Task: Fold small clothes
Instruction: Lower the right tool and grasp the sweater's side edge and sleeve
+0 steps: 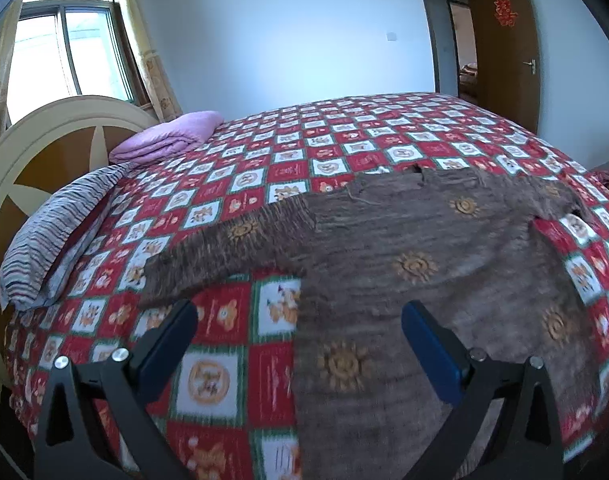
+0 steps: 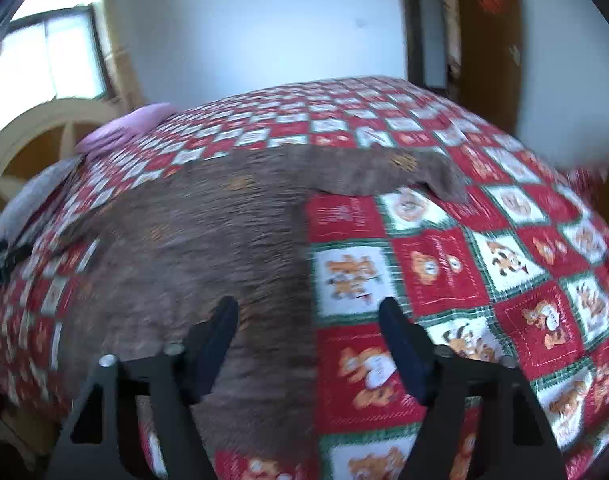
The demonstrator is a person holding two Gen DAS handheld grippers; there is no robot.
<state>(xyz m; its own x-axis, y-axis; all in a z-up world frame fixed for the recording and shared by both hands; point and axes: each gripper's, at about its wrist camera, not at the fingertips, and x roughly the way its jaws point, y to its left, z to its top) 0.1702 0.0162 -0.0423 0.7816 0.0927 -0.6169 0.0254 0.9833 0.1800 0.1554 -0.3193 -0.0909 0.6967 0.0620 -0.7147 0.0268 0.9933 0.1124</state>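
Two claws hang over one brown sweater [image 1: 404, 248], which lies flat on the checked bedspread [image 1: 232, 184] of the bed. In the left wrist view, the left claw [image 1: 300, 332] stands spread at the bottom of the frame, straddling the sweater's left edge, pinching nothing. In the right wrist view (badly blurred), the right claw [image 2: 308, 328] is also apart and empty, over the right edge. My worry: a pinch here could catch the bedspread too, dragging both.
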